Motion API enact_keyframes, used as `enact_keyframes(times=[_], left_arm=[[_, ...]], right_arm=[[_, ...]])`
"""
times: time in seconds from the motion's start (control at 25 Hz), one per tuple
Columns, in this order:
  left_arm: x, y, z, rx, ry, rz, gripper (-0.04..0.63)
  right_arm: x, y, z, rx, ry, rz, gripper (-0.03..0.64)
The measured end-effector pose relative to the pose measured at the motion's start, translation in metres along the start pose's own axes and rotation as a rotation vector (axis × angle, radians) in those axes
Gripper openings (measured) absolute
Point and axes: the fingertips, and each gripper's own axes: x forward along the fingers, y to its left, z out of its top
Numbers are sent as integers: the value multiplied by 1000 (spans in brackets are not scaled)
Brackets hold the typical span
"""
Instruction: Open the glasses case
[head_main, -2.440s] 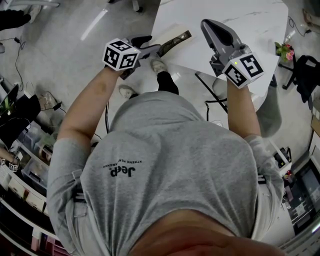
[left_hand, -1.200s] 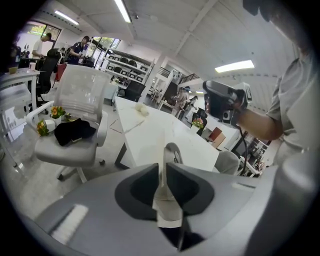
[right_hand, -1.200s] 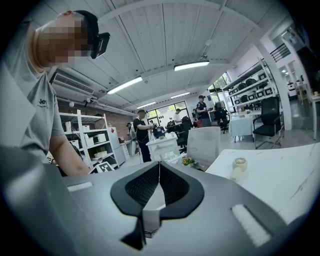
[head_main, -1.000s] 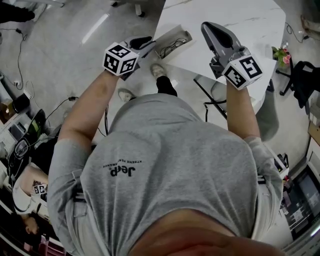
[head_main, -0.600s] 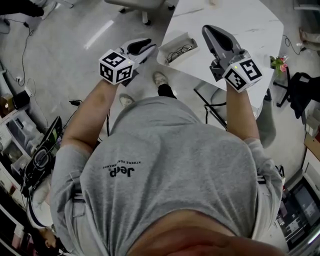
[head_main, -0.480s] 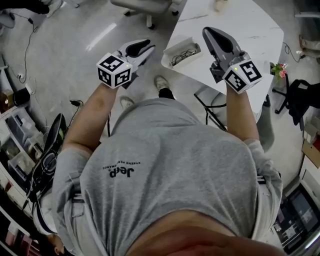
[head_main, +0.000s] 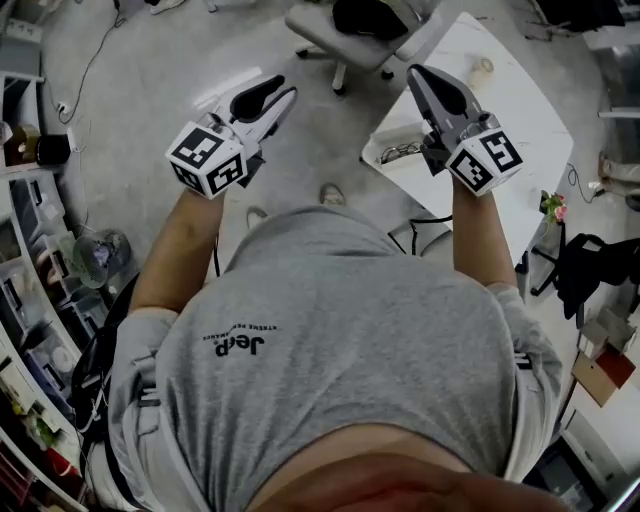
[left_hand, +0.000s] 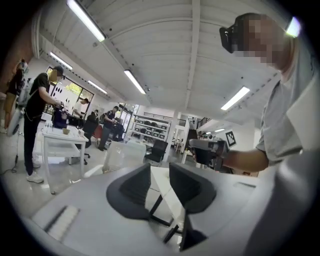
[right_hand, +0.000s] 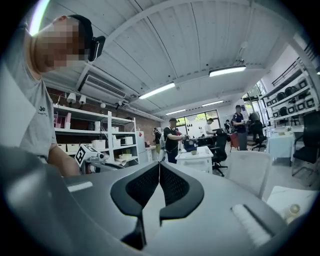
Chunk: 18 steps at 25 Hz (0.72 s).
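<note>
The glasses case (head_main: 396, 153) lies open on the near corner of the white table (head_main: 500, 100), with glasses inside; my right gripper partly covers it. Both grippers are raised above the table and point outward, roughly level. My left gripper (head_main: 268, 92) hangs over the floor to the left of the table. Its jaws stand a little apart with nothing between them (left_hand: 159, 167). My right gripper (head_main: 424, 76) hovers above the table's near edge, with its jaws pressed together and empty (right_hand: 159, 167). Neither gripper touches the case.
An office chair (head_main: 350, 25) stands beyond the table. A small cup (head_main: 485, 67) sits on the tabletop. Shelves and clutter (head_main: 30, 250) line the left side. In the left gripper view a person (left_hand: 37, 130) stands at a white table (left_hand: 62, 142).
Both grippers have risen and swung away from the case. The left one moved up and left, off the table's edge. The open case now shows lower, beside the right gripper.
</note>
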Motion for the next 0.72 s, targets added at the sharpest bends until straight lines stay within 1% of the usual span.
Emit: enact_keyframes(times=[0.12, 0.2, 0.32, 0.56, 0.72], left_arm=[[-42, 14, 28, 20, -64, 72, 120], [-73, 22, 45, 49, -99, 130, 120], [-122, 33, 66, 89, -144, 225, 120], [-216, 44, 97, 130, -226, 428, 108], [-269, 41, 108, 132, -274, 504, 72]], right_arm=[[27, 27, 15, -20, -11, 61, 6], [47, 47, 25, -35, -18, 110, 6], [78, 77, 39, -57, -26, 189, 6], [138, 137, 62, -90, -47, 363, 6], [160, 179, 70, -109, -50, 445, 5]])
